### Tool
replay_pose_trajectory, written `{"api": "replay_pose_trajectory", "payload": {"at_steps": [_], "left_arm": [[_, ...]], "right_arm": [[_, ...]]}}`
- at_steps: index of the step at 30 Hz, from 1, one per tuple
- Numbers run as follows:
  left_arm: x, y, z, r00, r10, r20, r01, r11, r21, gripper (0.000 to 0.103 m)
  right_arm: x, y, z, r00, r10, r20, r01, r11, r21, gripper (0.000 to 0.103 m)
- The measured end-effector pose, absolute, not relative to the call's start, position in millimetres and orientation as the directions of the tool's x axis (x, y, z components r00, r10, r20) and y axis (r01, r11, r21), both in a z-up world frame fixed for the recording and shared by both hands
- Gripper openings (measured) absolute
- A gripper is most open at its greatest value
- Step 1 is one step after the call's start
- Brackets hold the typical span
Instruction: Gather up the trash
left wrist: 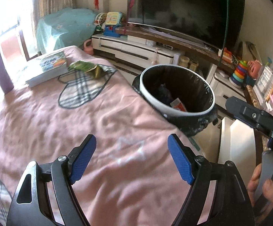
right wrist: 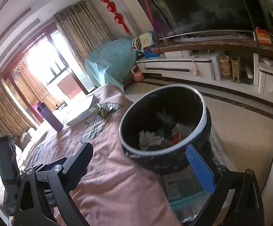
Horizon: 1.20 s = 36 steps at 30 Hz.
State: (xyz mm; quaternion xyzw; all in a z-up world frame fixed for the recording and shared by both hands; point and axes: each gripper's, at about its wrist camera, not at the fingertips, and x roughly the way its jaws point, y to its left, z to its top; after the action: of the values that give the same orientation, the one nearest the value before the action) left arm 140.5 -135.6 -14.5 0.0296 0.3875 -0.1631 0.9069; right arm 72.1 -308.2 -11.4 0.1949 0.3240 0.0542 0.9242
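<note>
Both tongs wide open, nothing gripped, above the pink surface.
Left tongs and right tongs hover empty; a green wrapper lies beside the book, well apart. Bin hugs the surface edge. Next, I reckon: reach across open cloth, pinch that wrapper.

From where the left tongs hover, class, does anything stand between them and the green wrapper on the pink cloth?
Nothing visible does. The left tongs are open over bare pink cloth, which runs unbroken to the green wrapper. The book lies left of it, the bin right.
</note>
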Motion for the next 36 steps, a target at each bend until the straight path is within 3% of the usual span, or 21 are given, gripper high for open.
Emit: {"api": "replay_pose_trajectory", "payload": {"at_steps": [7, 14, 21, 36], "left_arm": [[100.2, -104.7, -1.9, 0.689, -0.299, -0.660, 0.280, 0.950, -0.139, 0.084], [54.6, -73.7, 32.5, 0.831, -0.241, -0.502, 0.208, 0.971, -0.121, 0.103], [27.4, -60.7, 20.1, 0.915, -0.112, -0.387, 0.102, 0.994, -0.047, 0.103], [16.1, -60.1, 1.9, 0.943, 0.016, -0.332, -0.004, 0.999, 0.037, 0.103]], "right_arm": [[37.7, -283.0, 11.3, 0.819, 0.196, -0.540, 0.003, 0.938, 0.346, 0.101], [-10.1, -255.9, 62.6, 0.921, 0.094, -0.378, -0.004, 0.973, 0.232, 0.103], [-22.2, -245.8, 33.5, 0.937, -0.026, -0.348, 0.078, 0.988, 0.135, 0.103], [-31.0, -236.1, 0.8, 0.937, -0.116, -0.329, 0.134, 0.990, 0.031, 0.103]]}}
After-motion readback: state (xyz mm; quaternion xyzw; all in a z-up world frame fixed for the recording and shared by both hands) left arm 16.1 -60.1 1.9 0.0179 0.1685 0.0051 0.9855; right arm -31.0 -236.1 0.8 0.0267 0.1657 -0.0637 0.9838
